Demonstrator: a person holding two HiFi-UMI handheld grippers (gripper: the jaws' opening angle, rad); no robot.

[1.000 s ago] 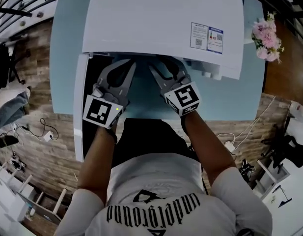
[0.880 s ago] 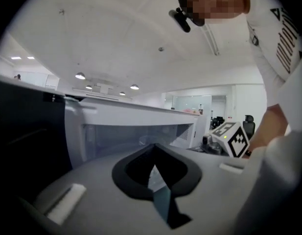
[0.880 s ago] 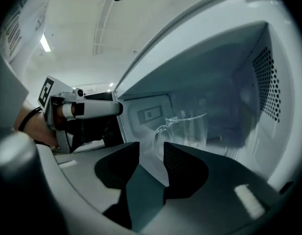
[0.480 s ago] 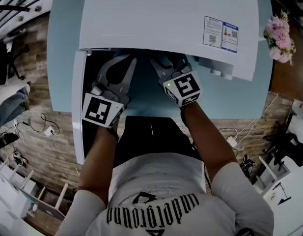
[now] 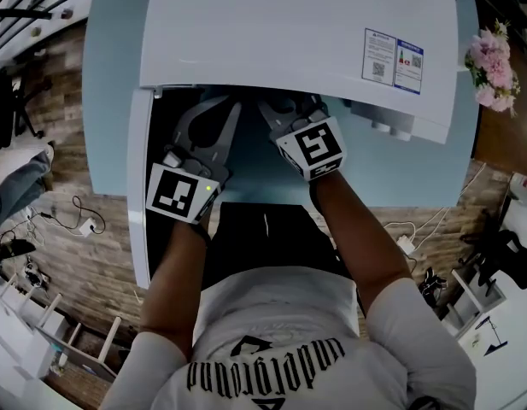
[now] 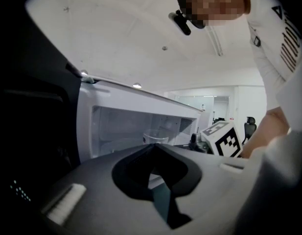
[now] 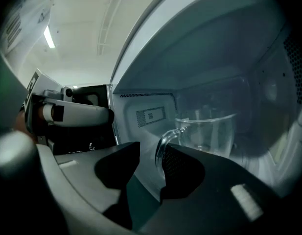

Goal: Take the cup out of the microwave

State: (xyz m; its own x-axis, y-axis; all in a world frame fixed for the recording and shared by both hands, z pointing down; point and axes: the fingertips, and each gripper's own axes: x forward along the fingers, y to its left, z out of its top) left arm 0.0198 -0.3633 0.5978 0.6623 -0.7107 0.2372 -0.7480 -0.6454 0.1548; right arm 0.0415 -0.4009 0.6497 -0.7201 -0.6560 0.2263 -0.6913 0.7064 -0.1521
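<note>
Head view: a white microwave (image 5: 280,32) stands on a pale blue table (image 5: 109,101), its door (image 5: 139,186) swung open to the left. Both grippers reach into the opening. A printed sticker (image 5: 393,61) sits on the microwave's top at the right, and pink flowers (image 5: 489,54) stand just beyond the table's right edge. Cables (image 5: 84,225) lie on the wooden floor at the left.

The left gripper (image 5: 231,109) points into the left part of the cavity; in the left gripper view its jaws meet at the tips, with nothing between them. The right gripper (image 7: 151,153) has its jaws apart, and the handle (image 7: 161,148) of the clear glass cup (image 7: 209,129) stands between them, close against the right-hand jaw with a gap to the other. The cup rests upright on the cavity floor, towards the back.

Hidden or unclear: in the head view the microwave's top covers the cup entirely and cuts off the right gripper's jaw tips. In the left gripper view the cup shows only as a faint rim above the jaws, beside the right gripper's marker cube (image 6: 221,138). Whether the right-hand jaw touches the handle cannot be told.
</note>
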